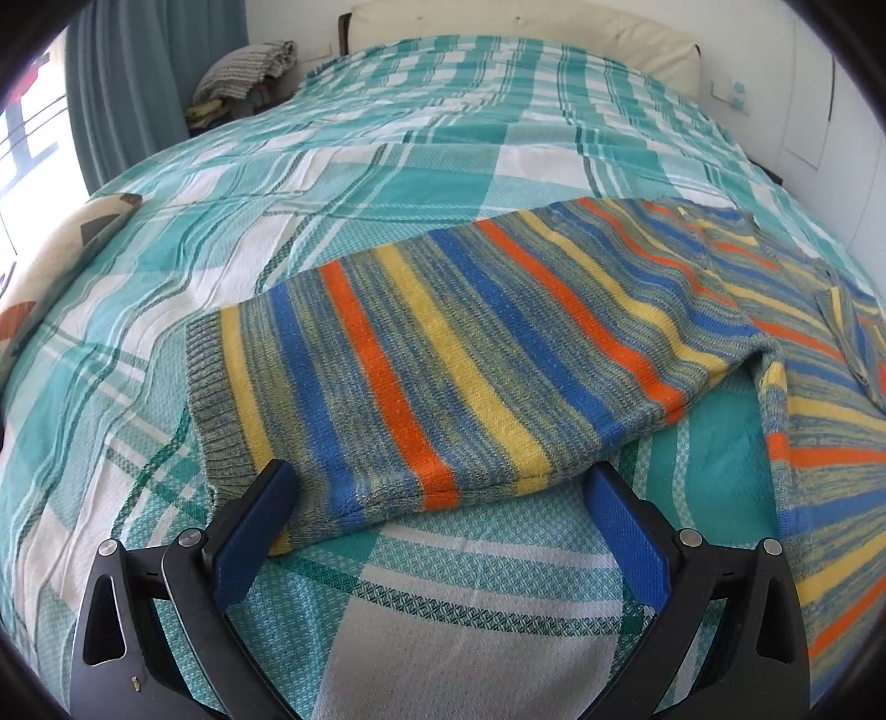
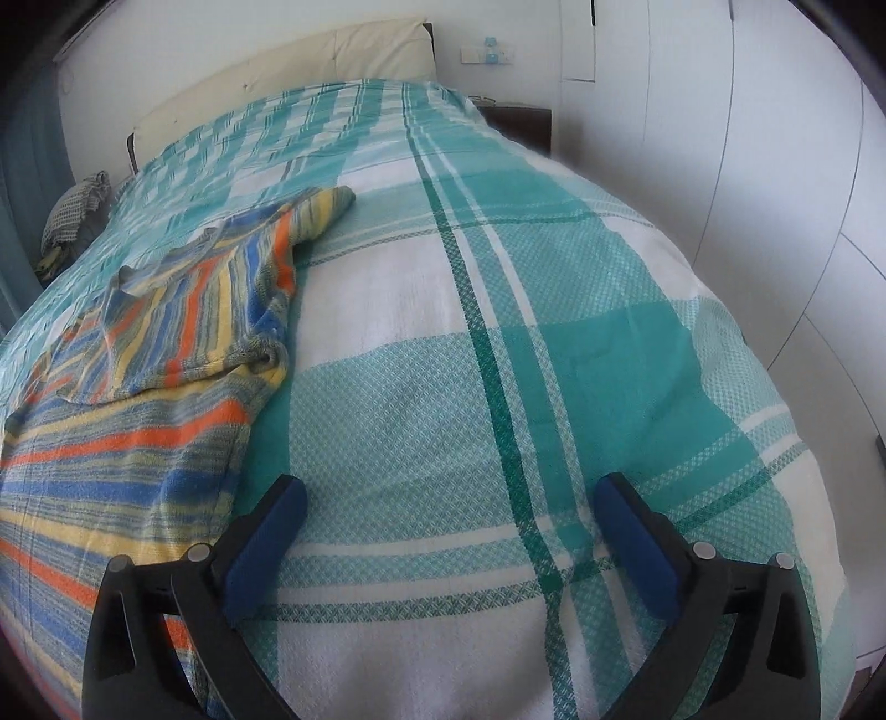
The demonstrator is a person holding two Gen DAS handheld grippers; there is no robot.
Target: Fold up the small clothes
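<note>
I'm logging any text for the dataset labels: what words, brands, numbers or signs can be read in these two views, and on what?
None can be read.
striped sweater: stripes only; a small pale tag near its collar is too small to read.
checked bedspread: woven pattern, no lettering.
wall switch plate: small blue marks, too small to read.
left gripper and right gripper: no marking visible.

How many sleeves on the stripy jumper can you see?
2. On the striped knitted jumper, one sleeve is spread out on the teal checked bedspread; the other sleeve lies folded over the jumper's body.
</note>
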